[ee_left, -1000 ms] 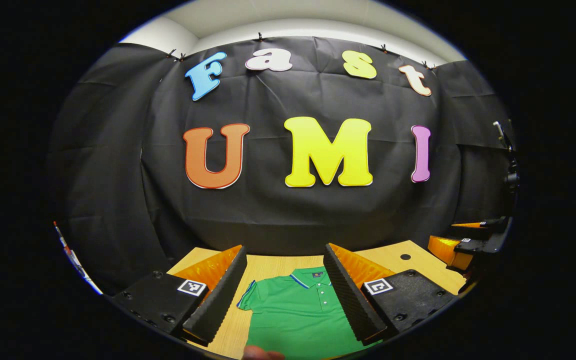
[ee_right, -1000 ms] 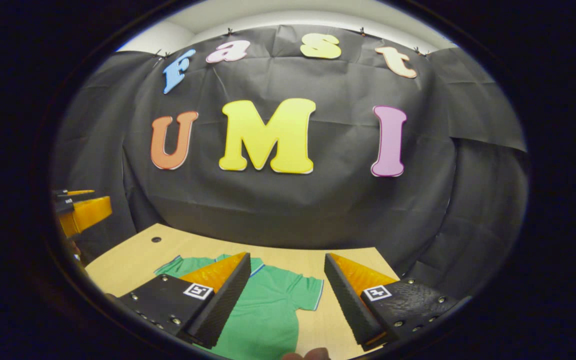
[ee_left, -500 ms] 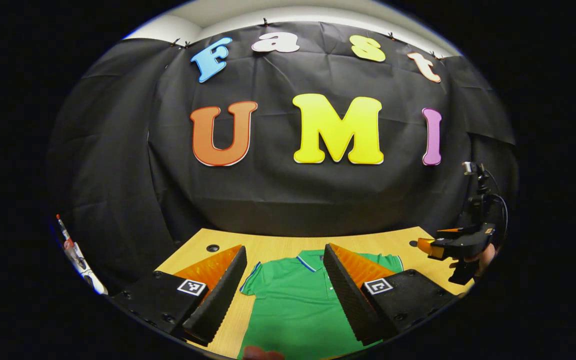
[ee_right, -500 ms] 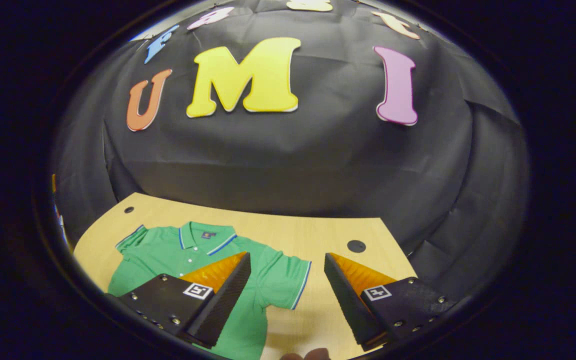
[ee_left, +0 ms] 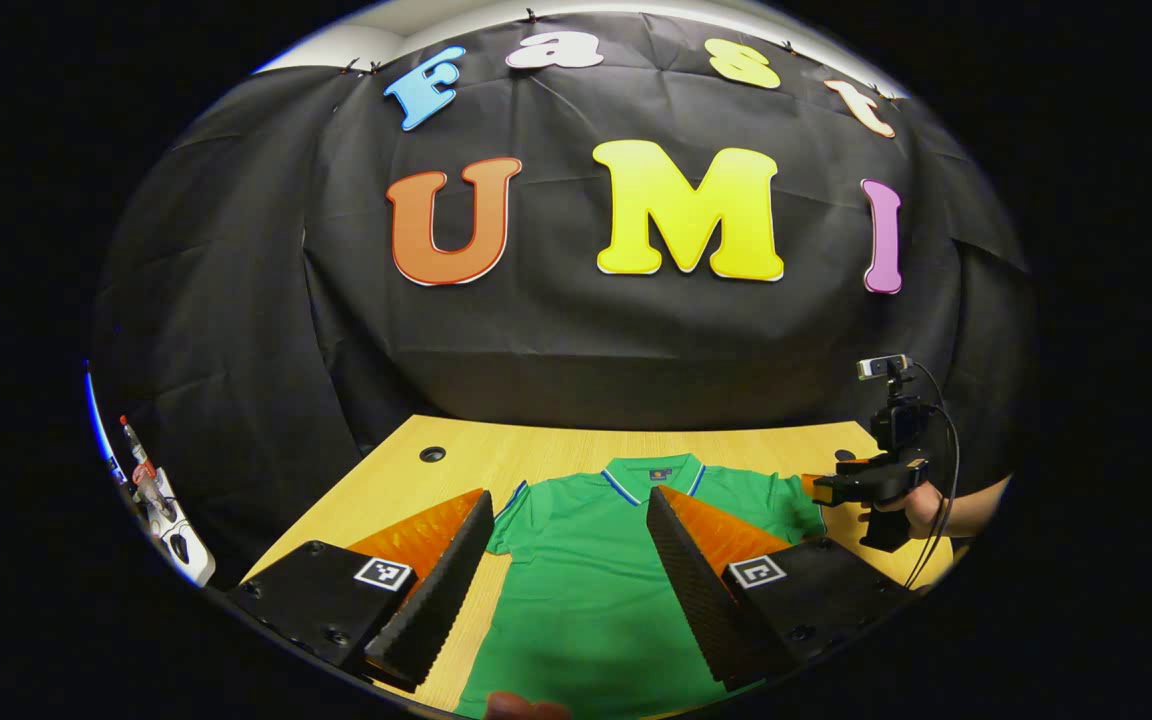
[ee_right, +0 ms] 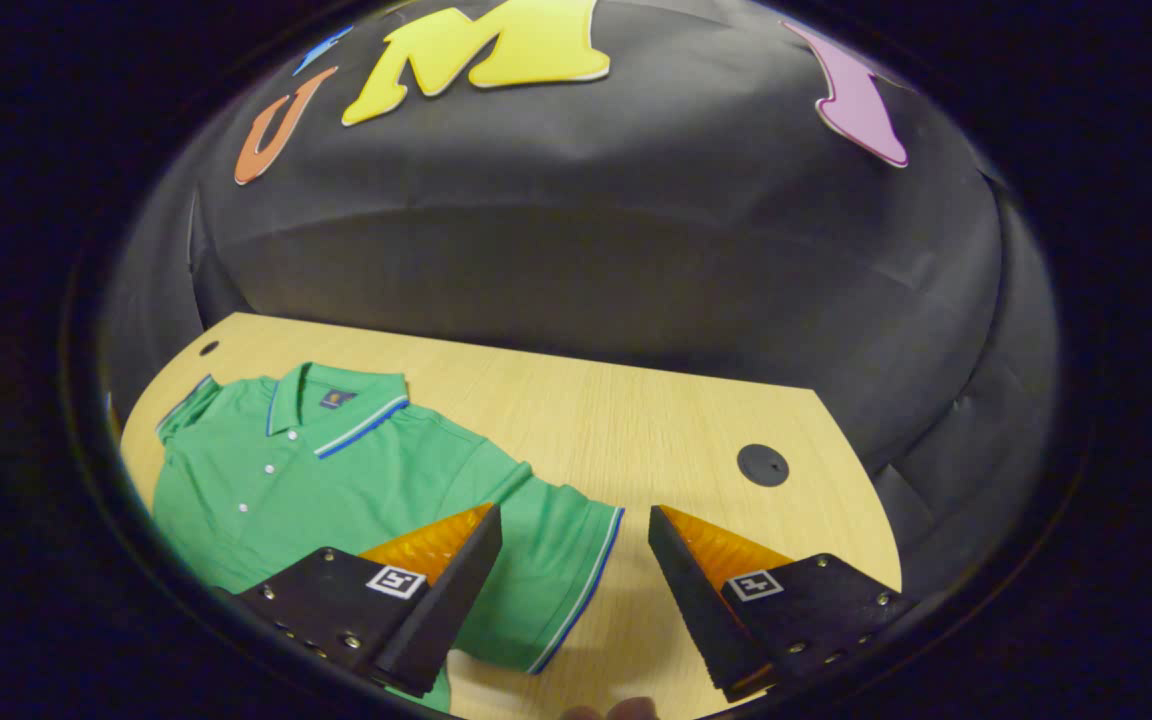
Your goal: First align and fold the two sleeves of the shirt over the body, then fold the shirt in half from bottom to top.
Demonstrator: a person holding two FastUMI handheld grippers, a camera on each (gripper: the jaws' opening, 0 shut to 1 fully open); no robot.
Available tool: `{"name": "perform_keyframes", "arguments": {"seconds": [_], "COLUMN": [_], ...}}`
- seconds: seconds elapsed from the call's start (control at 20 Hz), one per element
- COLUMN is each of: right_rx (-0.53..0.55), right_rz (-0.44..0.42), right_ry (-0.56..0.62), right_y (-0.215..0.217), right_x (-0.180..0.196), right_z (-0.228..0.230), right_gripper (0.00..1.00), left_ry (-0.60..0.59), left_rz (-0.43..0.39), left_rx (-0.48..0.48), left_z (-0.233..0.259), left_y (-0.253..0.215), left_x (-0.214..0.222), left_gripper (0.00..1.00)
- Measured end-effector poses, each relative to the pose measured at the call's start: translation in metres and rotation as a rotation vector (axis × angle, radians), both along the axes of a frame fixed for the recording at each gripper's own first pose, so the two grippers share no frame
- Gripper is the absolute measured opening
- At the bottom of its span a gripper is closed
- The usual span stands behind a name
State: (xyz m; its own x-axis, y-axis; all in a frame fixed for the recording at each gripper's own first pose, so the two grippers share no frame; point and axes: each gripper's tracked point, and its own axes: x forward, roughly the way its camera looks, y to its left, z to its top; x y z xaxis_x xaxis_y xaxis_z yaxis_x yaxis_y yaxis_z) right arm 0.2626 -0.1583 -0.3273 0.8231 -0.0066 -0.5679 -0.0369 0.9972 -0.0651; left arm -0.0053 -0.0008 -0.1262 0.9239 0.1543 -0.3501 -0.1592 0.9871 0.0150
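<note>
Left gripper view shows my left tool [ee_left: 569,580] wide apart above the shirt [ee_left: 596,590], which lies flat on the desk [ee_left: 406,480]. My right tool [ee_right: 574,590] is wide apart too, holding nothing, over the right sleeve [ee_right: 561,560], whose edge lies between its fingers.

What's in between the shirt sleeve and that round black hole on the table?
In the right gripper view, nothing: just bare wooden table runs from the green shirt's sleeve to the black hole.
</note>
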Motion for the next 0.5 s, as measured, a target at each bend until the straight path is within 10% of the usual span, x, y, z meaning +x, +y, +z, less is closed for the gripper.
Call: {"name": "perform_keyframes", "arguments": {"seconds": [0.45, 0.5], "right_rx": [0.084, 0.090], "right_rz": [0.007, 0.005], "right_ry": [0.067, 0.063], "right_y": [0.002, 0.002], "right_x": [0.019, 0.019], "right_z": [-0.045, -0.043], "right_gripper": [0.96, 0.83], "left_ry": [0.046, 0.048], "left_rz": [0.023, 0.022], "left_rx": [-0.009, -0.016], "left_z": [-0.015, -0.017], "left_y": [-0.001, -0.002], "left_x": [-0.001, 0.000], "left_gripper": [0.99, 0.99]}}
